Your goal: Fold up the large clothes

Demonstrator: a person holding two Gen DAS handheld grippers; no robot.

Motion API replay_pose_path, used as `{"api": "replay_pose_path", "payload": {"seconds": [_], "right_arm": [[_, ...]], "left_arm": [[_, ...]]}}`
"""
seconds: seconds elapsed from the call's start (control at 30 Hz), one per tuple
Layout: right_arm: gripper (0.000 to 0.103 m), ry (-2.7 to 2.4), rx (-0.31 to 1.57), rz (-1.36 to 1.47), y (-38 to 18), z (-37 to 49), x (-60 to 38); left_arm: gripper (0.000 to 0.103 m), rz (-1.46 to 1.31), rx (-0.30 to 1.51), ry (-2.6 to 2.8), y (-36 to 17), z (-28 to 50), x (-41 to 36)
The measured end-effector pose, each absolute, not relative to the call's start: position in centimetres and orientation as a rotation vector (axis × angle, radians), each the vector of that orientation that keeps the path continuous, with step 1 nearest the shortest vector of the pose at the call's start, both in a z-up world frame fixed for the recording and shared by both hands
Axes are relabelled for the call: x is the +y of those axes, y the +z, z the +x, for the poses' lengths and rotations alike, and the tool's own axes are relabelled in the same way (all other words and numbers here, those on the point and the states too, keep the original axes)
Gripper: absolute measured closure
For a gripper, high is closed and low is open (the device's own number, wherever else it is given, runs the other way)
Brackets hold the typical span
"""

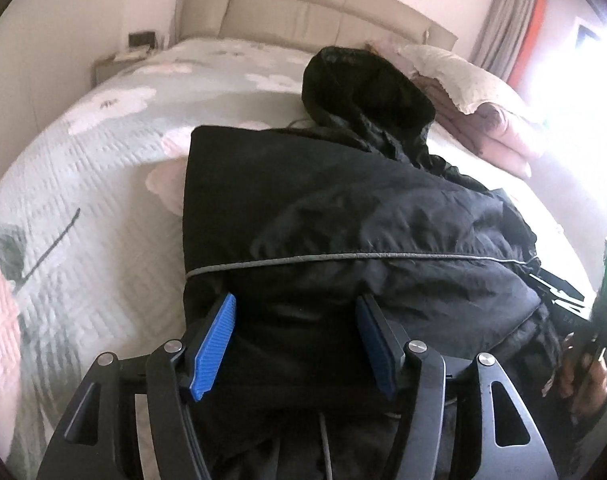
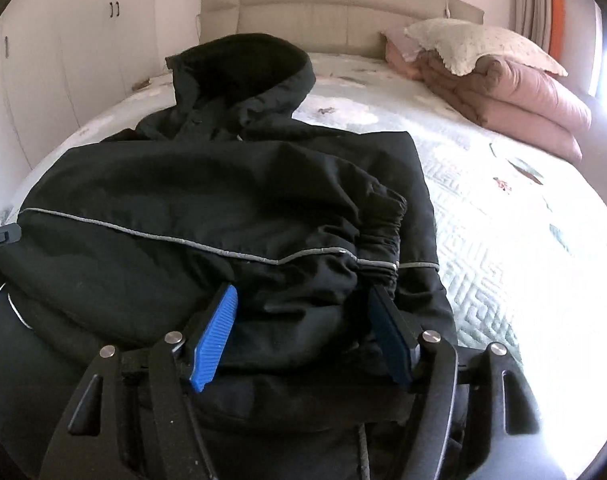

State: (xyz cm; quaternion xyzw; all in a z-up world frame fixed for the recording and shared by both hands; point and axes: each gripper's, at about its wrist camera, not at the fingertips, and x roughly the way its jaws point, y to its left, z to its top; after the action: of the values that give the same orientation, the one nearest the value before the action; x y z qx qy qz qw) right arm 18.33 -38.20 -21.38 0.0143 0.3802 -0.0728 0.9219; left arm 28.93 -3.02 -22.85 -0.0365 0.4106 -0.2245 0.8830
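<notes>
I am leaning over the bed point(image 1: 83, 184), and the black jacket point(image 1: 343, 208) is lying across its near half, partly folded, with the hood point(image 1: 359, 84) pointing away from me toward the headboard point(image 2: 343, 8) at twelve o'clock. Its long axis is running from my fingers straight out to that hood, while the grey reflective piping point(image 2: 183, 242) is crossing it from nine to three o'clock. In the right wrist view a sleeve with an elastic cuff point(image 2: 383, 236) is lying folded across the body, its cuff at about one o'clock from my right gripper point(image 2: 307, 330).

My left gripper point(image 1: 297, 338) is hovering over the near left part of the jacket, fingers standing apart with dark cloth showing between the blue pads, none of it pinched. My right gripper is doing the same over the near right part, fingers likewise apart and holding nothing. Both are sitting about equally close to the near hem, so I judge the coming fold as a two-handed one: taking the near edge and carrying it toward twelve o'clock. A folded pink quilt point(image 2: 523, 104) is resting well apart at two o'clock.
</notes>
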Motion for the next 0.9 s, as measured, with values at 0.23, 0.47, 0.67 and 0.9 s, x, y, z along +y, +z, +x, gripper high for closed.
{"api": "replay_pose_path", "payload": {"seconds": [0.23, 0.47, 0.67, 0.9], "right_arm": [[0.031, -0.178, 0.775, 0.008, -21.6, 18.2, -37.7], [0.027, -0.206, 0.963, 0.006, -19.2, 19.8, -37.9], [0.027, -0.171, 0.939, 0.037, -11.8, 22.1, -39.2], [0.027, -0.108, 0.851, 0.121, -7.5, 31.5, -40.7]], "left_arm": [[0.039, -0.084, 0.872, -0.469, -22.6, 29.2, -2.9], [0.039, -0.133, 0.978, -0.456, -16.4, 30.0, -3.3], [0.039, -0.041, 0.977, -0.453, -9.0, 33.9, -4.5], [0.039, -0.071, 0.908, -0.452, -5.7, 41.7, -8.1]]}}
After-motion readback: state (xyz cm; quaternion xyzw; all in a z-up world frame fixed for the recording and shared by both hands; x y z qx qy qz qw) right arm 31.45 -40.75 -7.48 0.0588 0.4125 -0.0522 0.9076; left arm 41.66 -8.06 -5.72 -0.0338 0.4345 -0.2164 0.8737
